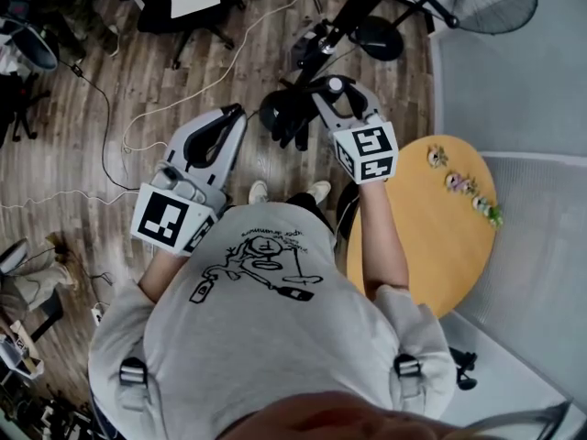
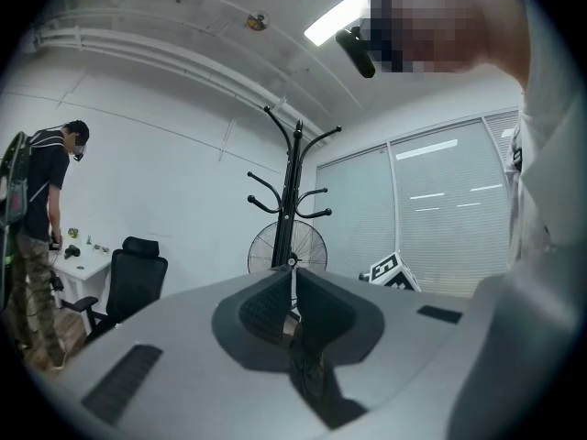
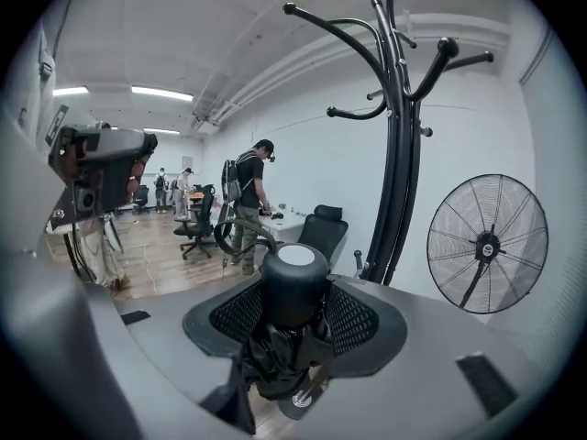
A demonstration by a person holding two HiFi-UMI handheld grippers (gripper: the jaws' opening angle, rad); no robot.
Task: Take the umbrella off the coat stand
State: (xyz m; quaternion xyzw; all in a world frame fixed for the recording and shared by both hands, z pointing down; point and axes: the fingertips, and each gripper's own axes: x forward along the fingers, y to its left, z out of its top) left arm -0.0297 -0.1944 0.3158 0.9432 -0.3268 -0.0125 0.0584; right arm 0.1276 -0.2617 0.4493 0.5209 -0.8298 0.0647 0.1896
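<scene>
1. We hold the folded black umbrella in our right claw, which squeezes its round handle.
2. It stands about upright, handle up and cloth hanging toward the floor.
3. It looks free of the coat stand just behind, so next we should carry it clear.
4. Our left claw is closed, with nothing in it.

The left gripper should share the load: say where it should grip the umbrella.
Probably the folded canopy of the umbrella, hanging free beneath the right gripper, whose jaws clamp the round handle. Come from the left, its open side.
</scene>
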